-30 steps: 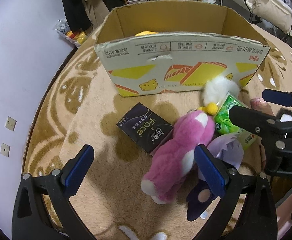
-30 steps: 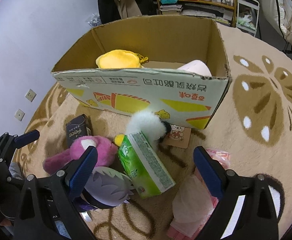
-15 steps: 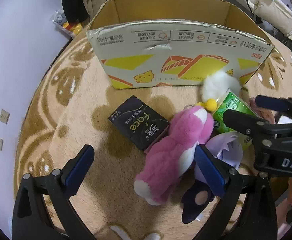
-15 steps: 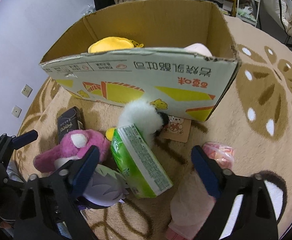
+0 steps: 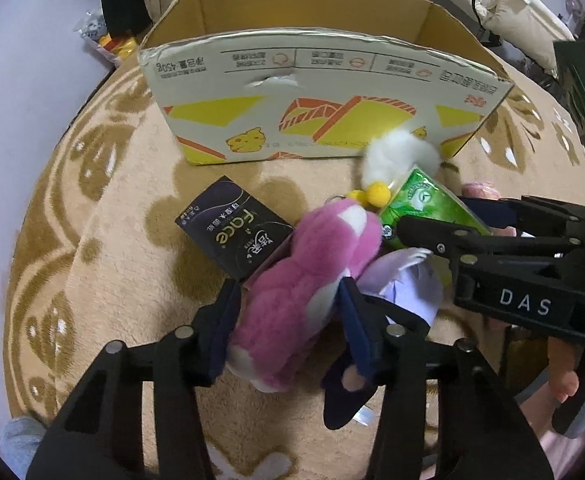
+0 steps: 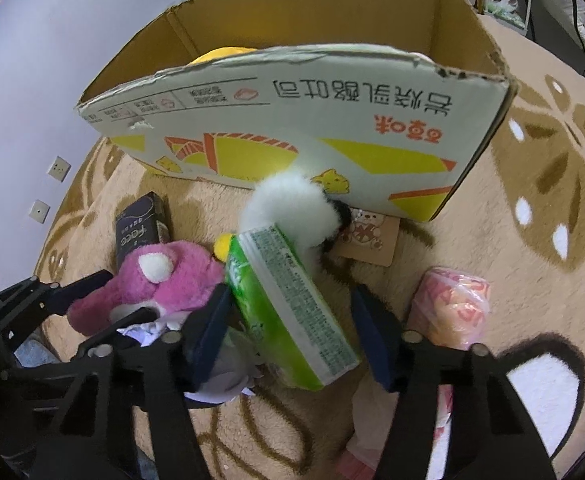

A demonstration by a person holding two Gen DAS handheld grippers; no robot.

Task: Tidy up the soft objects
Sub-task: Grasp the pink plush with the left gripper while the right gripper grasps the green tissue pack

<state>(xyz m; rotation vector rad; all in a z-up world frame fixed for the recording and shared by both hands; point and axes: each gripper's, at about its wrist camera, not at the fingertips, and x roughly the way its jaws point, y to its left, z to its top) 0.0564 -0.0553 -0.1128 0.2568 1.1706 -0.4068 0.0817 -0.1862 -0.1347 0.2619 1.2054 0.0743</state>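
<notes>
Leftmost, black tissue box (image 5: pixel 234 227) lay flat on the rug (image 5: pixel 124 216), touching the pink plush (image 5: pixel 312 276). Left gripper (image 5: pixel 288 320) had closed onto the pink plush at mid-body, pads pressing the fur. Plush looked light and squashy, so a grip across the torso should hold; limbs would flop. Next right, green tissue pack (image 6: pixel 288 304) sat between the right gripper (image 6: pixel 292 328) pads, left pad touching, right pad still apart: not clamped. Soft pack, slick film; best taken across the short width. Cardboard box (image 6: pixel 292 108) stood just behind.
</notes>
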